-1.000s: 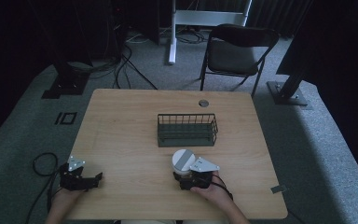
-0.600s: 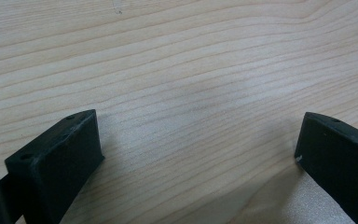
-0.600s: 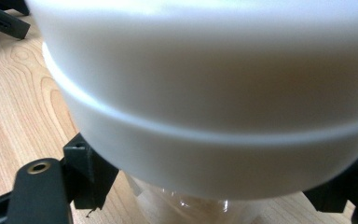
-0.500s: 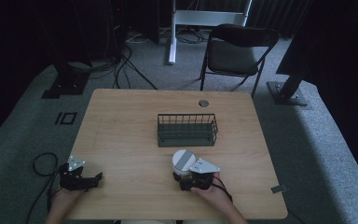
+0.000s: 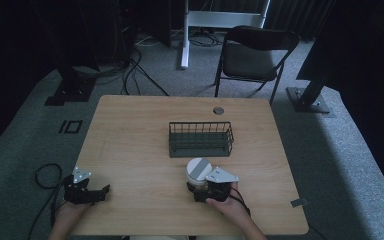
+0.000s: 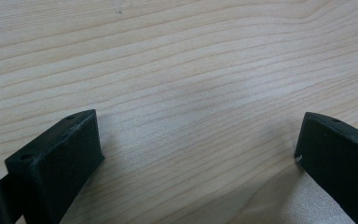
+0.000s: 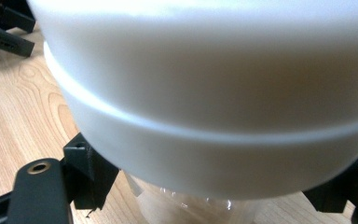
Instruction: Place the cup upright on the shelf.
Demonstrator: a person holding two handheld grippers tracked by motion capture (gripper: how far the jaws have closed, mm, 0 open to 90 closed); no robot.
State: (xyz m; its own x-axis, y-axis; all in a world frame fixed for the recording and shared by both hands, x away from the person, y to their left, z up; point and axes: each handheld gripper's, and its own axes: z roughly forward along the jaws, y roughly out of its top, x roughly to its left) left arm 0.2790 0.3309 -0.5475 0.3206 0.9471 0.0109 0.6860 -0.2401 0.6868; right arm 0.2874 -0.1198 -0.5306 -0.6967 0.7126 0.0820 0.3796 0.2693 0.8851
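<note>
Little changed since a moment ago: right hand-held gripper still clamped on white-lidded jar near wire basket; left hand-held gripper open, idle

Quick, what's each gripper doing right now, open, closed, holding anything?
Left gripper: open, jaws wide apart over the bare table, holding nothing.
Right gripper: closed on the white-lidded jar, jaws on the clear body under the lid.

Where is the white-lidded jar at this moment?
In the high view the white-lidded jar is between the jaws of the right hand-held gripper, near the table's front edge, just in front of the wire basket.
</note>
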